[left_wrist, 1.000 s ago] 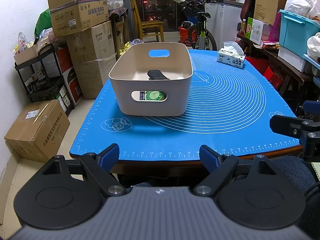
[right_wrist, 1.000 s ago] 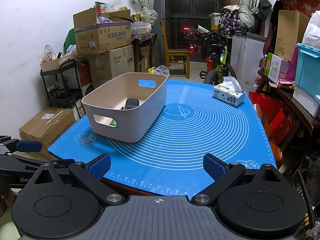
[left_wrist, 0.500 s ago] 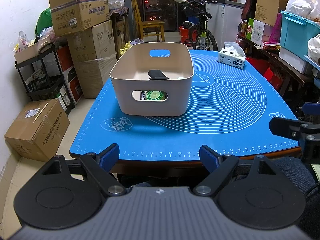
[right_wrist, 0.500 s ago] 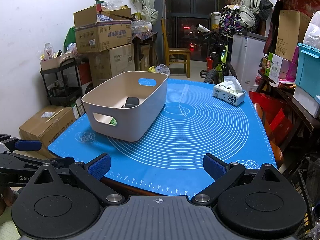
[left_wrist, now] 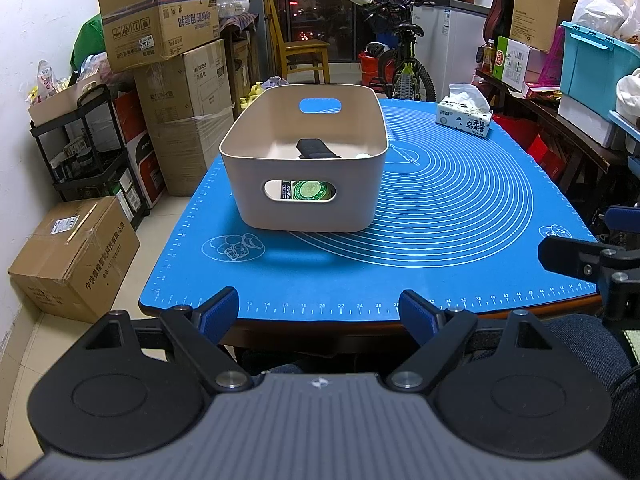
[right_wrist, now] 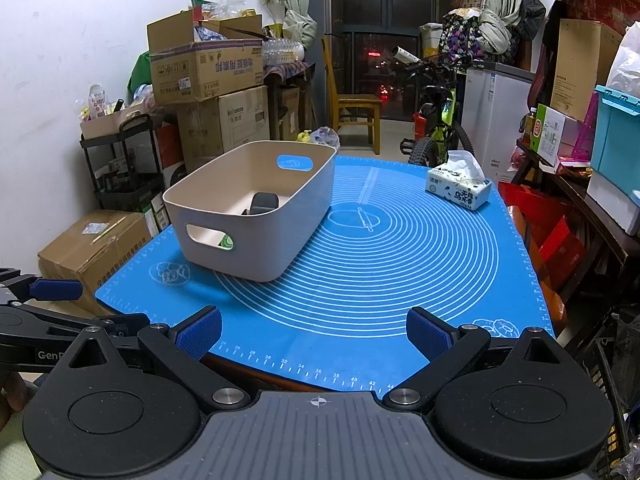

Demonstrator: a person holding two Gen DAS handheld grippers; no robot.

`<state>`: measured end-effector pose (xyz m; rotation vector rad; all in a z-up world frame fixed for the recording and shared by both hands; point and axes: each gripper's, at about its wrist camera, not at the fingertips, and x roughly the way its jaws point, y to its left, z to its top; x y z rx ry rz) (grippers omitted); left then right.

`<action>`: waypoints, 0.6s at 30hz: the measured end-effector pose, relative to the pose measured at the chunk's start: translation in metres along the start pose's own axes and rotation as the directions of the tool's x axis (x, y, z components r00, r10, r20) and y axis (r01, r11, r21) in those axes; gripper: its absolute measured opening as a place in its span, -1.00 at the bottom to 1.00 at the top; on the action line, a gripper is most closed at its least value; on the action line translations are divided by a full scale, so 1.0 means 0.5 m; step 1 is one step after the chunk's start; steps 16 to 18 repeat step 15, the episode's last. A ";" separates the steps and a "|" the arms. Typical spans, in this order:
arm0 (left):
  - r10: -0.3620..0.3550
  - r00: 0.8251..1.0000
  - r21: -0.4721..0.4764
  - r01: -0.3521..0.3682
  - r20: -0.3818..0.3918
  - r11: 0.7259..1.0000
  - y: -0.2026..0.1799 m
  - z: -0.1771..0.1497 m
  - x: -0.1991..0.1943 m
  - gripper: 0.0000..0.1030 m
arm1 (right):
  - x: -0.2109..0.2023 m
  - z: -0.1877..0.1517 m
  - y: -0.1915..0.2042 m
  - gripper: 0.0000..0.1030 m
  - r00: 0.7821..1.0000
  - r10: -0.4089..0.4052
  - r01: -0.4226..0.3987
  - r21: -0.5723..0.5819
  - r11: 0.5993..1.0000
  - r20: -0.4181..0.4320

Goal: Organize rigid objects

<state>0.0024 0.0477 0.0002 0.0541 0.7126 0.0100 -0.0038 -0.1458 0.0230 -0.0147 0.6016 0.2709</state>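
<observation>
Beige bin [left_wrist: 308,204] on blue mat [left_wrist: 440,240], tongs [left_wrist: 320,312] empty.

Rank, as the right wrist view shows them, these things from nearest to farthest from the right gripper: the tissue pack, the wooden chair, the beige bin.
From the right gripper:
1. Beige bin, on the mat, ahead left.
2. Tissue pack, at the mat's far right.
3. Wooden chair, on the floor beyond the table.
</observation>
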 end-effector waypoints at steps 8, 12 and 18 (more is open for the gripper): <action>-0.001 1.000 0.000 0.001 0.000 1.000 0.001 0.000 0.000 0.69 | 0.000 -0.009 -0.005 0.91 1.000 -0.003 0.003 0.004 1.000 -0.005; 0.000 1.000 0.000 0.000 0.000 1.000 0.002 0.001 0.000 0.69 | 0.004 -0.013 -0.010 0.91 1.000 -0.003 0.003 0.008 1.000 -0.012; 0.000 1.000 0.001 0.000 -0.001 1.000 0.001 0.000 0.001 0.69 | 0.003 -0.013 -0.014 0.91 1.000 -0.004 0.004 0.011 1.000 -0.016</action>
